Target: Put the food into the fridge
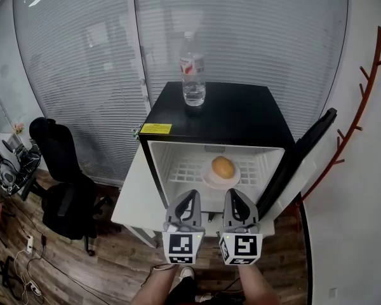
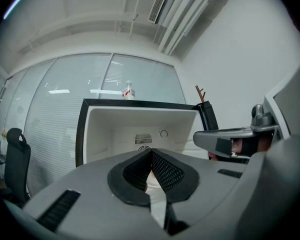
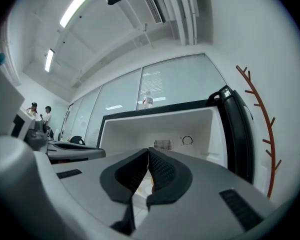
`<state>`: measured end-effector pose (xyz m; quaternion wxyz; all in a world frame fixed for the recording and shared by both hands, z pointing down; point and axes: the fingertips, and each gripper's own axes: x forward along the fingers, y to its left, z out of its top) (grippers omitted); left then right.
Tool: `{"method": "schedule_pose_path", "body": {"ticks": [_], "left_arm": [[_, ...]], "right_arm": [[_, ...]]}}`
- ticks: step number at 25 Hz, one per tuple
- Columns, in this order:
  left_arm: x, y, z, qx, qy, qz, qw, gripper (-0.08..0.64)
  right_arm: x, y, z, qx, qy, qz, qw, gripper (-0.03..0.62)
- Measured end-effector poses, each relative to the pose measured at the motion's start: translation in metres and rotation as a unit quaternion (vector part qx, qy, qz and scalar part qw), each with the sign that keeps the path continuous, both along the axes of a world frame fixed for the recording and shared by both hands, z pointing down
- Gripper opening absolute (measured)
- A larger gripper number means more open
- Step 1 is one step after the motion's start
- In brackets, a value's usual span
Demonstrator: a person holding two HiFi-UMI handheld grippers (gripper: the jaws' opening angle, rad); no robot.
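Note:
A small black fridge (image 1: pixel 241 116) stands open, its door (image 1: pixel 301 157) swung out to the right. Inside, on the white wire shelf, a round orange-yellow bun (image 1: pixel 223 166) rests on a white plate (image 1: pixel 207 178). Both grippers hang side by side just in front of the opening, below the plate. My left gripper (image 1: pixel 189 197) is shut with nothing between its pads, and my right gripper (image 1: pixel 233 196) is shut and empty too. In both gripper views the jaws meet at the tips before the white fridge interior (image 2: pixel 115 129) (image 3: pixel 190 129).
A clear water bottle (image 1: pixel 192 75) stands on the fridge top. The fridge sits on a white table (image 1: pixel 136 199). A black office chair (image 1: pixel 66 183) is at the left, a red branch-shaped coat rack (image 1: pixel 359 116) at the right. Glass walls with blinds stand behind.

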<state>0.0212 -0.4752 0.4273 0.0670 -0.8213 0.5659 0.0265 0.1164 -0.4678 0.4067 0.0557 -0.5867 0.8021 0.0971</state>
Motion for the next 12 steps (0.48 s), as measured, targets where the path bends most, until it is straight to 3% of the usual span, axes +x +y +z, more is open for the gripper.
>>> {"method": "schedule_pose_path", "body": {"ticks": [12], "left_arm": [[-0.0035, -0.0046, -0.0025, 0.004, 0.006, -0.002, 1.0000, 0.026]], "right_arm": [[-0.0011, -0.0050, -0.0011, -0.003, -0.002, 0.002, 1.000, 0.028]]}}
